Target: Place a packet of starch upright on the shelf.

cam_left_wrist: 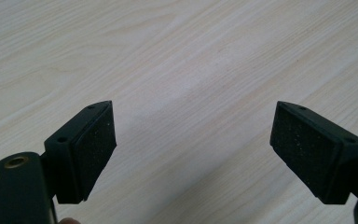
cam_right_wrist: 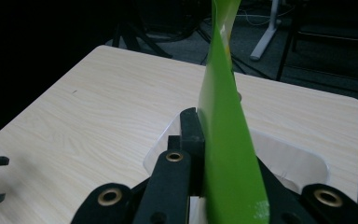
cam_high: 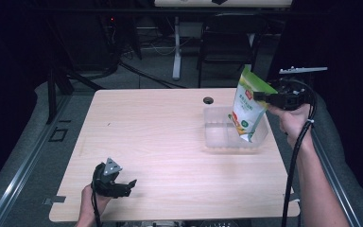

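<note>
A green and white snack bag [cam_high: 246,105] hangs upright over a clear plastic tray [cam_high: 216,135] at the table's right side, its lower end inside the tray. My right gripper [cam_high: 263,97] is shut on the bag's upper right edge. In the right gripper view the green bag [cam_right_wrist: 223,140] stands edge-on between the black jaws, above the tray [cam_right_wrist: 303,165]. My left gripper [cam_high: 126,185] rests near the table's front left edge, held by a hand. Its pads [cam_left_wrist: 98,144] stand wide apart over bare wood, so it is open with nothing between them.
The light wooden table [cam_high: 160,137] has a small dark cable hole [cam_high: 208,100] behind the tray. Chair and desk legs stand on the dark floor beyond the far edge. A cable trails from the right gripper down along the forearm [cam_high: 312,179].
</note>
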`<state>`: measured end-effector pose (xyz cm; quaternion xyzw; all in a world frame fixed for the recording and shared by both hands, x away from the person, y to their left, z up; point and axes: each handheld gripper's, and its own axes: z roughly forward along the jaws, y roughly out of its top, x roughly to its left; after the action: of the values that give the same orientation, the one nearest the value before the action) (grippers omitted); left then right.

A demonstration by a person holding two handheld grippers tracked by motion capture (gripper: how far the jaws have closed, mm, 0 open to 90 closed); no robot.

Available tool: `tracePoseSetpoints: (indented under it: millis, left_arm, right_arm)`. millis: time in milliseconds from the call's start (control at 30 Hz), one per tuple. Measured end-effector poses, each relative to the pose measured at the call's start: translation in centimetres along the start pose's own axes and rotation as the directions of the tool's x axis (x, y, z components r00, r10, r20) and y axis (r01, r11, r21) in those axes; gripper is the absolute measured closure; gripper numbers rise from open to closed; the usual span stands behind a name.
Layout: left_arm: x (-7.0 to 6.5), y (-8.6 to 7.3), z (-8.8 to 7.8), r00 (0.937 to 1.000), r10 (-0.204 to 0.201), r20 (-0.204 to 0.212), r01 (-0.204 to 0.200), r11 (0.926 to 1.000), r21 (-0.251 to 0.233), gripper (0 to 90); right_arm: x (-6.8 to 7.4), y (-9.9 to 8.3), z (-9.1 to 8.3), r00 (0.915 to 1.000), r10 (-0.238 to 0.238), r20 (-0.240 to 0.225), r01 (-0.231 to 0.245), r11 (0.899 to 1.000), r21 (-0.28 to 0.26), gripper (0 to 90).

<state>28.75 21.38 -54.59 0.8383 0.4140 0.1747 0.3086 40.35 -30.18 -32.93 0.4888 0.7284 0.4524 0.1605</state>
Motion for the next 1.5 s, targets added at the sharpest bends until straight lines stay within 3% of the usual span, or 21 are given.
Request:
tracePoseSetpoints:
  millis: [400, 633, 867, 1200, 1500]
  left_arm:
    - [0.0, -0.1, 0.1, 1.0, -0.003, -0.005, 0.003, 1.0, -0.003, 14.1]
    - [0.0, -0.1, 0.0, 1.0, -0.003, 0.001, 0.003, 1.0, -0.001, 14.1]
    - [-0.1, 0.0, 0.0, 1.0, 0.002, -0.001, -0.002, 1.0, 0.0, 14.2]
    - [-0.1, 0.0, 0.1, 1.0, 0.003, 0.004, -0.003, 1.0, 0.003, 14.1]
    - [-0.1, 0.0, 0.1, 1.0, 0.004, 0.002, -0.004, 1.0, -0.001, 14.1]
  right_arm:
    - [-1.5, 0.7, 0.4, 0.9944, 0.037, 0.099, -0.035, 0.999, -0.021, 90.0]
    - [-3.0, 0.2, 0.7, 0.9865, 0.106, 0.125, -0.102, 0.994, -0.037, 90.0]
    - [-3.9, -0.8, 0.9, 0.9789, 0.142, 0.147, -0.136, 0.989, -0.05, 90.0]
    - [-4.8, -2.0, 1.7, 0.9599, 0.209, 0.187, -0.199, 0.978, -0.07, 90.0]
    - [-5.2, -3.0, 2.6, 0.9433, 0.223, 0.246, -0.211, 0.975, -0.075, 90.0]
